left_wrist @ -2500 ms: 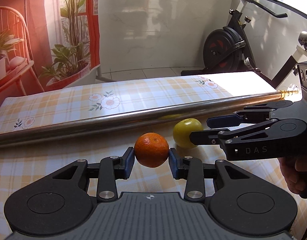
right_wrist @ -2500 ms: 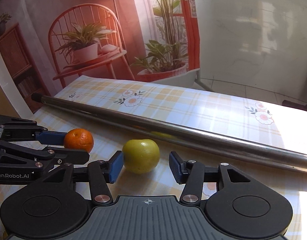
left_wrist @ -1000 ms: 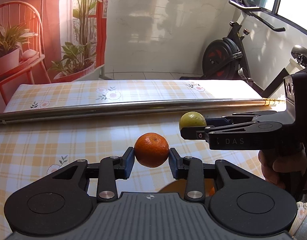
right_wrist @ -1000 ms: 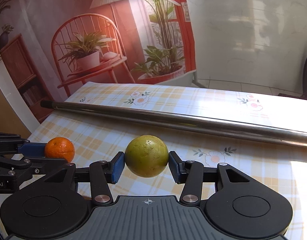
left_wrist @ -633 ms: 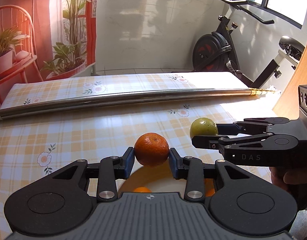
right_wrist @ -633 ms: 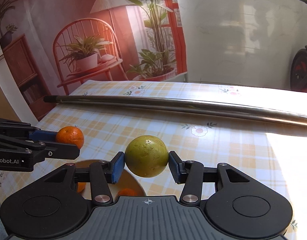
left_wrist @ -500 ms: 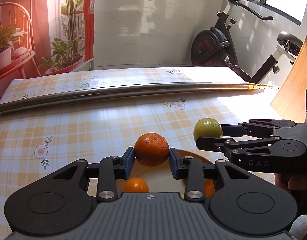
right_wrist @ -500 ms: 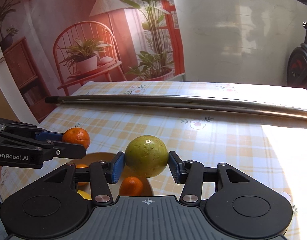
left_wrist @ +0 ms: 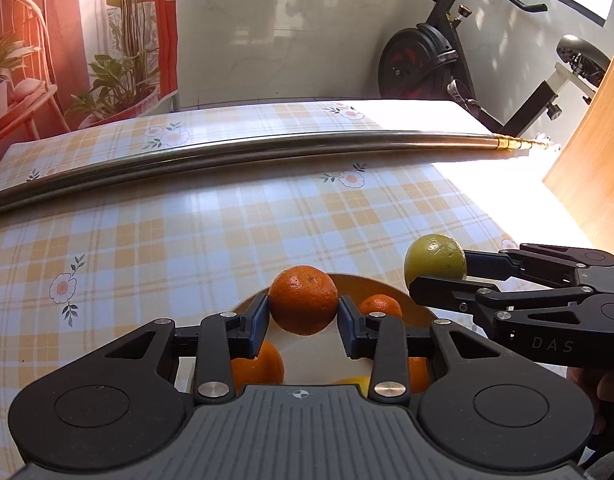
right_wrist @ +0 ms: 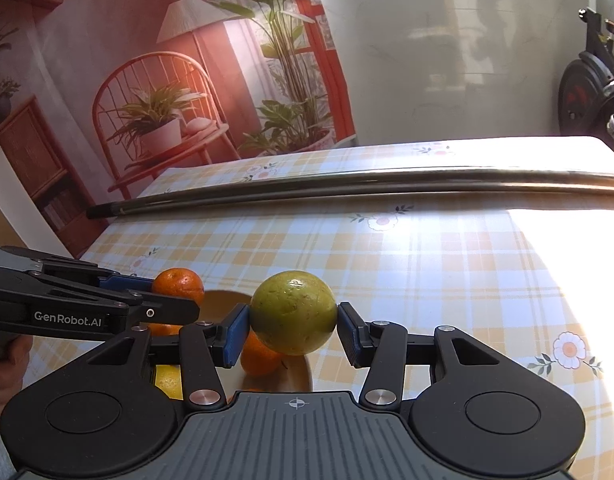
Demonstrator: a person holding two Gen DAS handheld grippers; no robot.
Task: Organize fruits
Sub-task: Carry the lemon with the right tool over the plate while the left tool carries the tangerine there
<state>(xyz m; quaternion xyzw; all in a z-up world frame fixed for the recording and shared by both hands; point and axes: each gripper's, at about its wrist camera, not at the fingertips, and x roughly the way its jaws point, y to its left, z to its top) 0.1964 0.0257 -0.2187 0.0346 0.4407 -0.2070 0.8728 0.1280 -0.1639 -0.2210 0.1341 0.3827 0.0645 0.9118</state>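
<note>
My left gripper (left_wrist: 303,322) is shut on an orange mandarin (left_wrist: 303,299), held in the air above a pale plate (left_wrist: 371,283). The plate holds several small orange fruits, one (left_wrist: 381,306) behind the right finger, another (left_wrist: 259,366) under the left finger. My right gripper (right_wrist: 293,332) is shut on a yellow-green round fruit (right_wrist: 293,312), also over the plate (right_wrist: 303,372). In the left wrist view that green fruit (left_wrist: 435,258) hangs at the right, just past the plate's rim. The mandarin (right_wrist: 179,282) shows at left in the right wrist view.
A long steel pole (left_wrist: 267,148) lies across the far side of the checked tablecloth (left_wrist: 187,232). An exercise bike (left_wrist: 435,60) stands beyond the table. A wooden panel (left_wrist: 595,152) rises at the right. A hand (right_wrist: 3,364) holds the left gripper.
Both grippers have drawn back toward the near edge with their fruits. The plate with its oranges has come more fully into view beneath them.
</note>
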